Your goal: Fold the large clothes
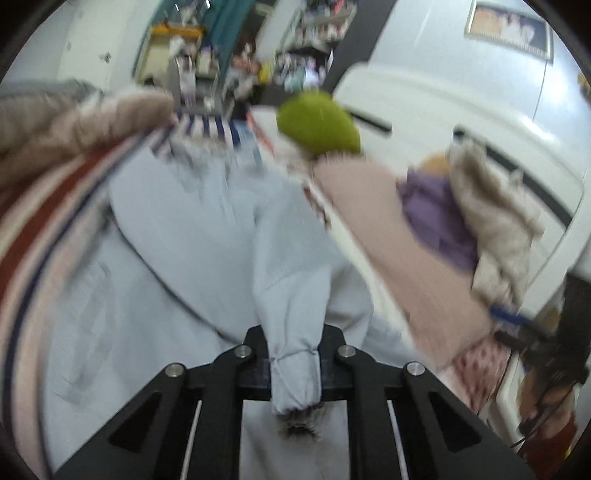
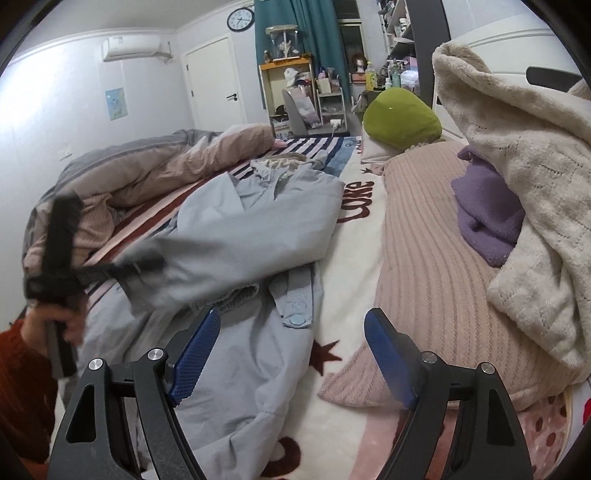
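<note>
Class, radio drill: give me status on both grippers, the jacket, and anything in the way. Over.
Left gripper shut on sleeve cuff. Right gripper open, empty, above the pale blue jacket. Pink knit blanket alongside, clear of the jacket.

place: home bedroom | signs: bed [image 2: 354,229], quilt [image 2: 155,166], wall clock [image 2: 240,19], air conditioner [image 2: 136,48]

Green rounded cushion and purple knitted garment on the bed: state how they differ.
The green rounded cushion is smooth, plump and domed; the purple knitted garment is fuzzy, crumpled and slumped. The cushion sits far up the bed, uncovered; the purple garment lies nearer, partly under the cream fleece blanket. Both rest by the pink ribbed cover.
</note>
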A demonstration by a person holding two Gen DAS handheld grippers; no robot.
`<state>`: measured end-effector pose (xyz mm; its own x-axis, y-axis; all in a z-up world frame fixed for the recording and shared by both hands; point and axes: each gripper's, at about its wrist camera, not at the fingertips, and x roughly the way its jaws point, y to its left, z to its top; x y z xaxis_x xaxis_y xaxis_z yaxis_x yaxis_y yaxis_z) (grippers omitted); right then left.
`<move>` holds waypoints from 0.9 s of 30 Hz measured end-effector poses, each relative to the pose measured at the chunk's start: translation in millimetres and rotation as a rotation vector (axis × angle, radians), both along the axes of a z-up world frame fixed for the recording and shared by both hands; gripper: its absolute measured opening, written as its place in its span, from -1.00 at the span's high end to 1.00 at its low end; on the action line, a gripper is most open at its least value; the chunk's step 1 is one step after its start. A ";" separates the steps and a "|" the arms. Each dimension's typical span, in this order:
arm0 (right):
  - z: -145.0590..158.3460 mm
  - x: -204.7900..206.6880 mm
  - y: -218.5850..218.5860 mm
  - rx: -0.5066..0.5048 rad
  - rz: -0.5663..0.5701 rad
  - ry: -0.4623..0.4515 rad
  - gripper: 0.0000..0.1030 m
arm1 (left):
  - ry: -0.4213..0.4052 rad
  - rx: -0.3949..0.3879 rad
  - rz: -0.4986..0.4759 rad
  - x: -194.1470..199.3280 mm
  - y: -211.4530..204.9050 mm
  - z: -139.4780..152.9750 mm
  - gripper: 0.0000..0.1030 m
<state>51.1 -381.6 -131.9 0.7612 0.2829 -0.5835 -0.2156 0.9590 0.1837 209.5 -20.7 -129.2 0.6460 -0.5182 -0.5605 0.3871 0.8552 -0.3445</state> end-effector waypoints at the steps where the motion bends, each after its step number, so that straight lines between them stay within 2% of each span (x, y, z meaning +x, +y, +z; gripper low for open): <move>1: 1.7 -0.2 1.0 0.004 0.002 -0.003 -0.51 | -0.024 -0.001 0.019 1.6 12.5 12.7 0.80; 3: 4.2 -0.4 3.1 0.004 0.008 -0.007 -0.51 | -0.066 0.027 0.076 3.5 42.2 31.1 0.80; 6: 4.7 -0.7 6.3 -0.008 0.014 -0.005 -0.51 | -0.038 0.039 0.117 7.3 85.9 29.2 0.79; 8: 2.2 1.5 9.2 -0.011 0.013 0.008 -0.51 | 0.004 0.061 0.138 7.3 106.7 11.9 0.78; 12: -5.2 10.0 15.5 0.004 0.012 0.048 -0.51 | 0.098 0.130 0.153 10.0 123.2 -41.7 0.73; 14: -8.5 11.1 19.6 0.009 0.020 0.060 -0.51 | 0.151 0.127 0.154 11.4 123.3 -65.2 0.65; 16: -8.8 12.4 20.5 0.002 0.019 0.064 -0.51 | 0.188 0.146 0.162 14.4 120.9 -83.7 0.32; 18: -6.6 8.7 22.9 -0.002 0.012 0.061 -0.51 | 0.196 0.162 0.170 14.6 120.0 -92.2 0.16; 19: -5.4 5.9 23.5 -0.001 0.009 0.058 -0.51 | 0.197 0.162 0.169 14.7 119.3 -93.1 0.02; 22: -0.3 -4.4 22.4 -0.001 -0.003 0.046 -0.51 | 0.175 0.150 0.172 10.2 118.3 -85.5 -0.16; 24: 3.8 -11.4 22.6 -0.003 -0.007 0.040 -0.51 | 0.129 0.117 0.167 1.9 119.1 -69.5 -0.23; 26: 8.3 -18.1 24.1 -0.014 -0.014 0.035 -0.51 | 0.065 0.047 0.141 -4.1 117.1 -56.4 -0.24; 27: 9.8 -19.7 24.2 -0.019 -0.016 0.032 -0.51 | 0.067 0.042 0.127 -0.7 112.6 -56.1 -0.22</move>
<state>31.4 -357.4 -122.2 0.7466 0.2594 -0.6127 -0.1943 0.9657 0.1722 208.9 92.0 -185.3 0.6654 -0.4093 -0.6243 0.2517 0.9103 -0.3286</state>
